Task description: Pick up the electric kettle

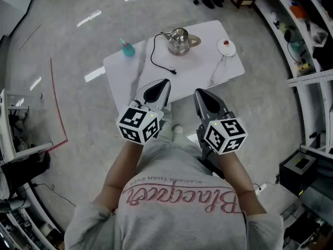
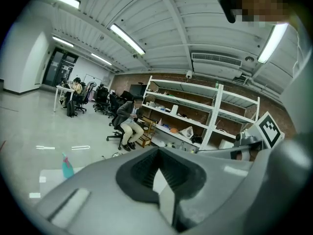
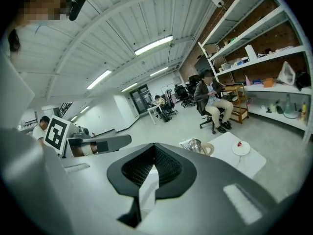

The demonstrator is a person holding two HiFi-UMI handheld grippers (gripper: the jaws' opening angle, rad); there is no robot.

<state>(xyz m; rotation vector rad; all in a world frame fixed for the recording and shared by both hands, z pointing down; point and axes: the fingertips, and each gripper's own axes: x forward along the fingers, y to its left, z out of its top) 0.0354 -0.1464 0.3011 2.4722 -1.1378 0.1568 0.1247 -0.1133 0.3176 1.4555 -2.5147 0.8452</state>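
Note:
The electric kettle point(image 1: 178, 41) is shiny steel with a pale handle and stands on its base at the far middle of the white table point(image 1: 197, 69). Its black cord point(image 1: 158, 61) trails toward the near edge. In the right gripper view the kettle point(image 3: 197, 146) shows small, ahead and to the right. My left gripper point(image 1: 164, 83) and right gripper point(image 1: 199, 94) are held side by side over the table's near edge, well short of the kettle. Both are shut with nothing between the jaws. The left gripper view does not show the kettle.
A teal spray bottle point(image 1: 127, 48) stands at the table's far left corner, the same bottle point(image 2: 67, 166) showing in the left gripper view. A small white plate point(image 1: 226, 47) with something red sits at the far right. Shelving point(image 1: 299, 30) lines the right wall. A seated person point(image 3: 215, 102) is beyond the table.

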